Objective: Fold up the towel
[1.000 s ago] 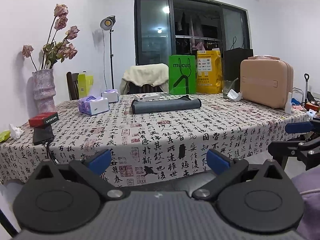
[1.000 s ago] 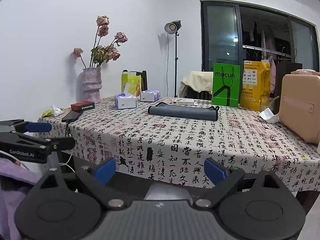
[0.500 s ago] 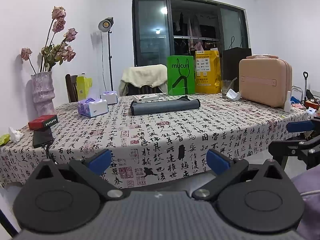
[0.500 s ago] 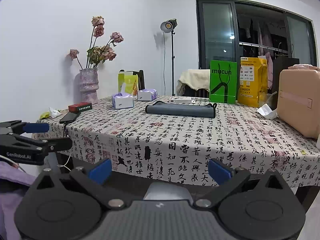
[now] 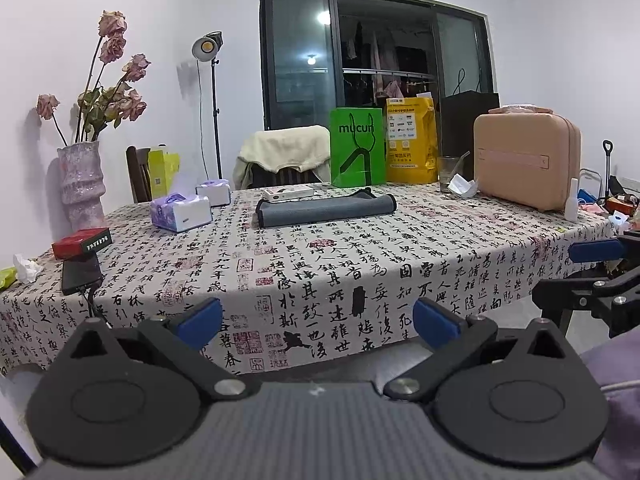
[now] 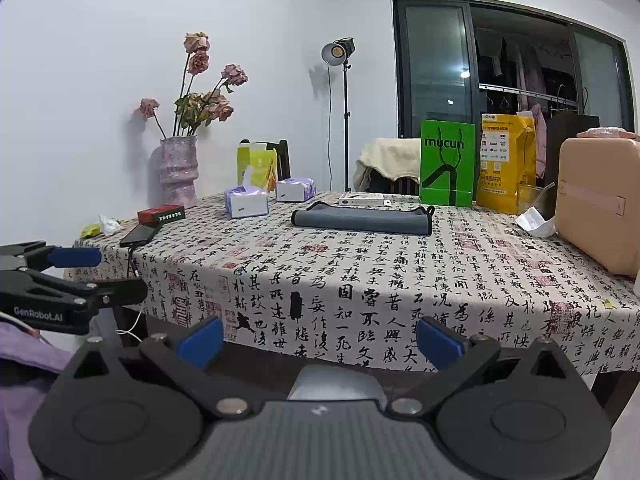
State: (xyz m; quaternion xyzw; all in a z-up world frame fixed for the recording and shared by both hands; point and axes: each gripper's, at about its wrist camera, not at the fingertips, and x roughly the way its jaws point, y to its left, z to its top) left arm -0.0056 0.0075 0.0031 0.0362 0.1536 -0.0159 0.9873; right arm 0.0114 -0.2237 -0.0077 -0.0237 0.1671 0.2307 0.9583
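A grey towel [image 5: 325,210] lies folded in a long narrow strip near the far middle of the table, on a tablecloth printed with black calligraphy [image 5: 344,264]; it also shows in the right wrist view [image 6: 362,220]. My left gripper [image 5: 316,322] is open and empty, held in front of the table's near edge, well short of the towel. My right gripper [image 6: 320,338] is open and empty too, also in front of the near edge. Each gripper shows from the side in the other's view, the right one [image 5: 592,276] and the left one [image 6: 60,280].
On the table stand a vase of dried roses [image 5: 82,184], tissue boxes [image 5: 181,212], a red box [image 5: 82,243], a black phone [image 5: 80,276], a green bag [image 5: 357,146], a yellow bag [image 5: 409,144], a glass [image 5: 450,168] and a pink case [image 5: 527,158]. A draped chair [image 5: 286,156] stands behind.
Both grippers have risen slightly and shifted a little; the table sits lower in both views. Both stay open and the towel has not moved.
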